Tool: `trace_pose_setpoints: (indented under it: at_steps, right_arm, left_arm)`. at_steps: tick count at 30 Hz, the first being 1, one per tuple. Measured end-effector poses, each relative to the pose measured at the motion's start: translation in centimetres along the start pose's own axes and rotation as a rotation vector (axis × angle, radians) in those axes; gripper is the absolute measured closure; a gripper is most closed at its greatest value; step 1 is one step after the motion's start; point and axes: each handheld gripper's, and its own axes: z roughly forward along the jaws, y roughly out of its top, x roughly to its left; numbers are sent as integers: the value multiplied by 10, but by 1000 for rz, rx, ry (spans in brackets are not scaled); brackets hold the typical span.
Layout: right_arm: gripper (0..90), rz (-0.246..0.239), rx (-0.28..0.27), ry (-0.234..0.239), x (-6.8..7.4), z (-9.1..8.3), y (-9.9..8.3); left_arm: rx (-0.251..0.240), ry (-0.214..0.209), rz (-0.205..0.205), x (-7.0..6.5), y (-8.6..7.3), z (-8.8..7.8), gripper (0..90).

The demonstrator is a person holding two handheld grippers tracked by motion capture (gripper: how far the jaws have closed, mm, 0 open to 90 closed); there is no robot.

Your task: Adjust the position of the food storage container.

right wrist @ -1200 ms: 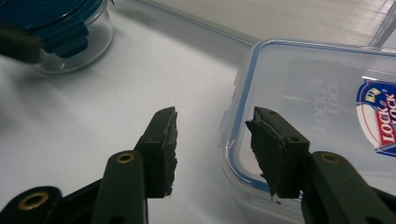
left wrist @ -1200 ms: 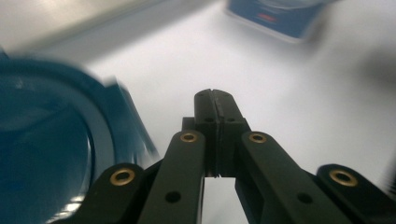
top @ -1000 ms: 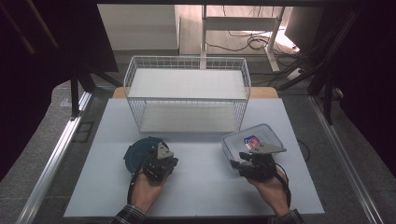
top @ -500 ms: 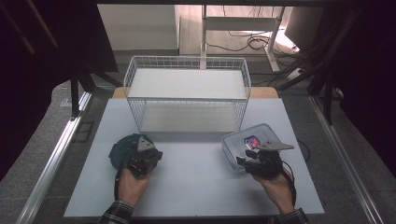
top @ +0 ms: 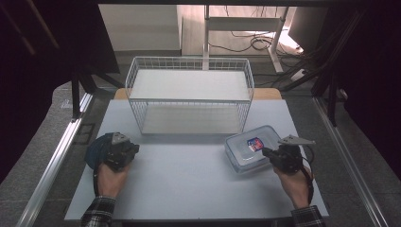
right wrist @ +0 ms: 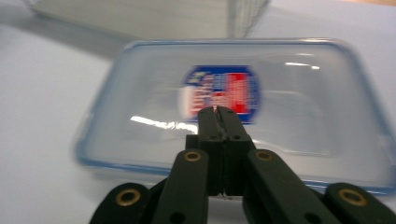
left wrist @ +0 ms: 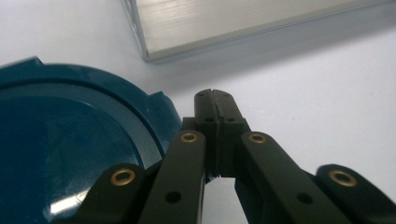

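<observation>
While the high view shows both items on the white table [top: 189,189], neither has reached the wire basket [top: 189,97] that stands at the table's far edge, and its floor holds nothing. The dark blue lid [top: 97,147] lies flat near the table's left edge, partly under the left gripper [top: 124,150]. On the other side, the clear lidded container [top: 248,153], with a red and blue label on top, sits in front of the basket's right corner, and the right gripper [top: 267,152] points at its near side. If the work is to put these things into the basket, it has not got beyond the approach.

Seen from the left gripper view, the left gripper [left wrist: 215,100] has its jaws pressed together with nothing between them, resting just beside the blue lid's [left wrist: 70,140] scalloped rim, over bare table. The basket's base edge [left wrist: 243,23] lies ahead.

Coming to the right gripper view, the right gripper [right wrist: 218,114] has just been closing, and its jaws now meet with nothing caught in them. The tips sit over the container's lid [right wrist: 289,107], in front of the label [right wrist: 224,91]; the picture is blurred, so I cannot tell whether they touch the plastic. Both items remain to be grasped, lifted and carried over the basket wall.
</observation>
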Motion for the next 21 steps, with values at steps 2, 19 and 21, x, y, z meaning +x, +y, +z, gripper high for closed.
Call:
trace_pose_setpoints:
  at_steps: [2, 19, 21]
  right_arm:
    - [900, 7, -7, -34, -11, 1, 2]
    - [900, 111, 66, -192, -82, 26, 7]
    - [900, 101, 70, -193, -79, 26, 7]
  left_arm:
    - [-23, -40, -3, -2, -2, -3, 867]
    - [-40, -241, 27, -40, -19, 3, 898]
    - [-37, -242, 31, -42, -19, 4, 897]
